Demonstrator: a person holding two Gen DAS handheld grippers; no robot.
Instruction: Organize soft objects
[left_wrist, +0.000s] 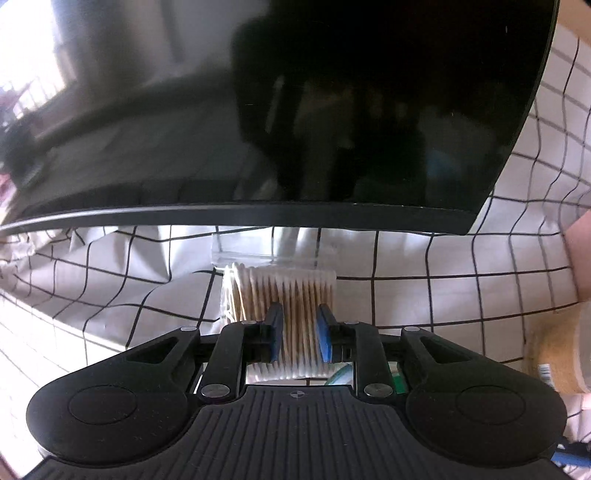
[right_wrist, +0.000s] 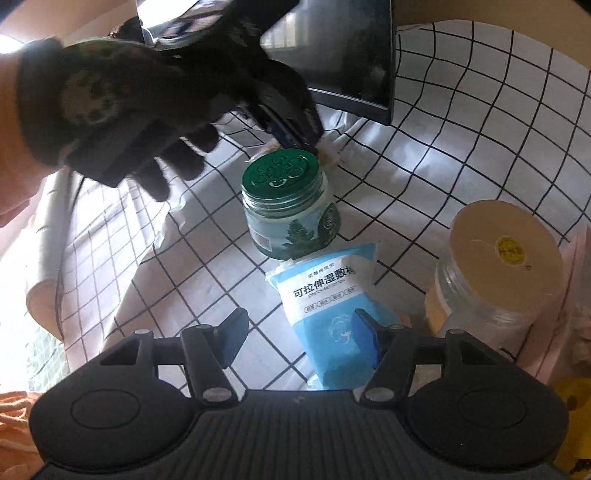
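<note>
Gripping the clear pack of wooden cotton swabs (left_wrist: 282, 295) under the black monitor (left_wrist: 332, 110), your left gripper (left_wrist: 298, 334) pinched it; your right gripper (right_wrist: 299, 338) hung open over the blue cotton-pad pouch (right_wrist: 328, 306) beside the green-lidded jar (right_wrist: 290, 203).

The left wrist view sits low, close under the monitor (left_wrist: 332, 110). The right wrist view looks down from higher, sharing monitor (right_wrist: 343, 55) and checked cloth (right_wrist: 461, 129).
</note>
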